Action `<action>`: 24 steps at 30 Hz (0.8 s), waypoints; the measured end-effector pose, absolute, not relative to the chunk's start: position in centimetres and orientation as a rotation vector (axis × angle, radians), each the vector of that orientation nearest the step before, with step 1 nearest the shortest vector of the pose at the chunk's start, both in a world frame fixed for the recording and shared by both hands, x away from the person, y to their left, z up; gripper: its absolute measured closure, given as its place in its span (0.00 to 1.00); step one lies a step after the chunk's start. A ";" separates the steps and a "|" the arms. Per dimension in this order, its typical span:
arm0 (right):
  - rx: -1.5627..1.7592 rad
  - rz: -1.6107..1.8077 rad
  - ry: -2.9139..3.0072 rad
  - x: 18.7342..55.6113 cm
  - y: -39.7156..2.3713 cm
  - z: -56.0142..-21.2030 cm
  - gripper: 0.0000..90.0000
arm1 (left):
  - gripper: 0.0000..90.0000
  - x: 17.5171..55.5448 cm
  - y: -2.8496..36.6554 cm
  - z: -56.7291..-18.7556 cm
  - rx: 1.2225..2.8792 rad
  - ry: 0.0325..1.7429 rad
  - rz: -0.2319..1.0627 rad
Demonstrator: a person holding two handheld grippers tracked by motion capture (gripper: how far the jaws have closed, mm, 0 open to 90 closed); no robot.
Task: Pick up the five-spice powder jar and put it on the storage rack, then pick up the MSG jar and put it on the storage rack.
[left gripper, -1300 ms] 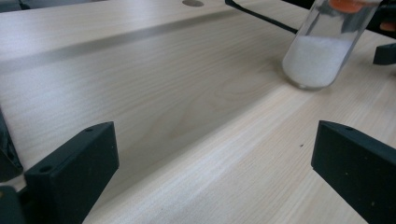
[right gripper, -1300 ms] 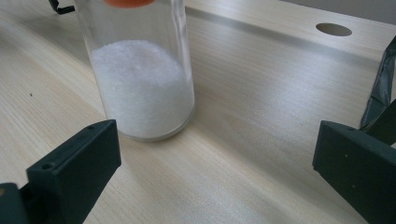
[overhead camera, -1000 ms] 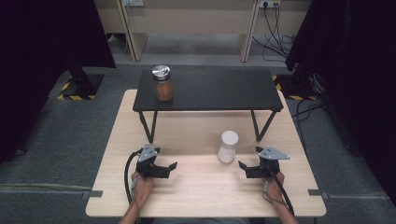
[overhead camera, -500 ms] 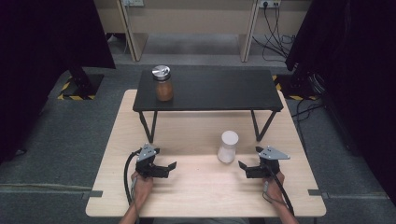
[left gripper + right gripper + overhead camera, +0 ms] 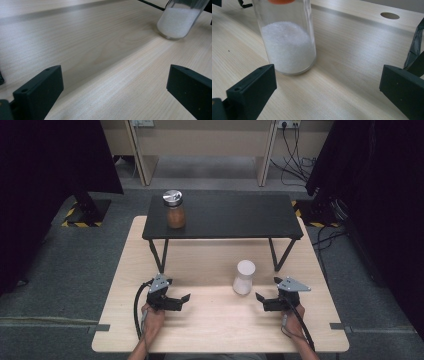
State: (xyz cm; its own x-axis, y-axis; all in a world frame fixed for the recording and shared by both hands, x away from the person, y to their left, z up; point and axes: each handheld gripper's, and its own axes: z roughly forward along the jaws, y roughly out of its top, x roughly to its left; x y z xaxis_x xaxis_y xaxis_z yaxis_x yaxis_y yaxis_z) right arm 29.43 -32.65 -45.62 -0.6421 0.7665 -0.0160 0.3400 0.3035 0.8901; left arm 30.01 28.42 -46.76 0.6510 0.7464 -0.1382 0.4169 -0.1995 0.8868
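Observation:
A clear jar of white powder [image 5: 244, 277] stands upright on the wooden table [image 5: 210, 330], between my two grippers. My left gripper [image 5: 184, 301] rests open on the table to the jar's left, jaws pointing toward it, nothing between them. Its own view shows the jar [image 5: 179, 22] far off at the upper right. My right gripper [image 5: 260, 301] is open just right of the jar, jaws wide apart and empty. In the right gripper view the jar [image 5: 288, 47] stands close ahead, left of centre. A brown-filled jar with a silver lid [image 5: 174, 210] sits on the black shelf [image 5: 235, 217].
The low black shelf stands on thin legs [image 5: 159, 254] across the back half of the table. A round hole [image 5: 389, 15] is cut in the tabletop. Cables [image 5: 295, 140] lie on the floor behind.

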 end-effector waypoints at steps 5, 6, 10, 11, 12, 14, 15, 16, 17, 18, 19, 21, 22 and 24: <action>0.983 1.300 2.138 29.5 -32.7 -45.6 0.01 | 0.00 30.0 28.4 -46.7 1.831 0.928 0.398; 0.983 1.300 2.138 29.5 -32.7 -45.6 0.01 | 0.00 30.0 28.3 -46.7 1.831 0.928 0.398; 0.983 1.302 2.140 29.5 -32.8 -45.6 0.01 | 0.00 30.0 28.4 -46.8 1.828 0.929 0.396; 0.984 1.302 2.139 29.5 -32.8 -45.6 0.01 | 0.00 30.0 28.4 -46.8 1.829 0.927 0.397; 0.985 1.302 2.139 29.5 -32.8 -45.6 0.01 | 0.00 30.0 28.4 -46.8 1.829 0.927 0.396; 0.984 1.302 2.139 29.5 -32.8 -45.6 0.01 | 0.00 30.0 28.4 -46.8 1.828 0.929 0.396; 0.984 1.302 2.139 29.5 -32.8 -45.6 0.01 | 0.00 30.0 28.4 -46.8 1.828 0.929 0.396; 0.983 1.302 2.140 29.5 -32.8 -45.6 0.01 | 0.00 30.0 28.4 -46.8 1.828 0.929 0.396; 0.985 1.303 2.139 29.5 -32.8 -45.6 0.01 | 0.00 30.0 28.4 -46.8 1.829 0.928 0.396; 0.986 1.304 2.139 29.5 -32.8 -45.6 0.01 | 0.00 30.0 28.5 -46.8 1.829 0.928 0.396; 0.986 1.305 2.139 29.6 -32.8 -45.6 0.01 | 0.00 30.0 28.5 -46.8 1.829 0.928 0.395; 0.986 1.306 2.139 29.6 -32.8 -45.6 0.01 | 0.00 30.0 28.4 -46.8 1.828 0.930 0.395; 0.986 1.307 2.139 29.6 -32.8 -45.6 0.01 | 0.00 30.0 28.4 -46.8 1.829 0.930 0.395; 0.985 1.308 2.139 29.6 -32.8 -45.7 0.01 | 0.00 30.0 28.4 -46.7 1.830 0.930 0.395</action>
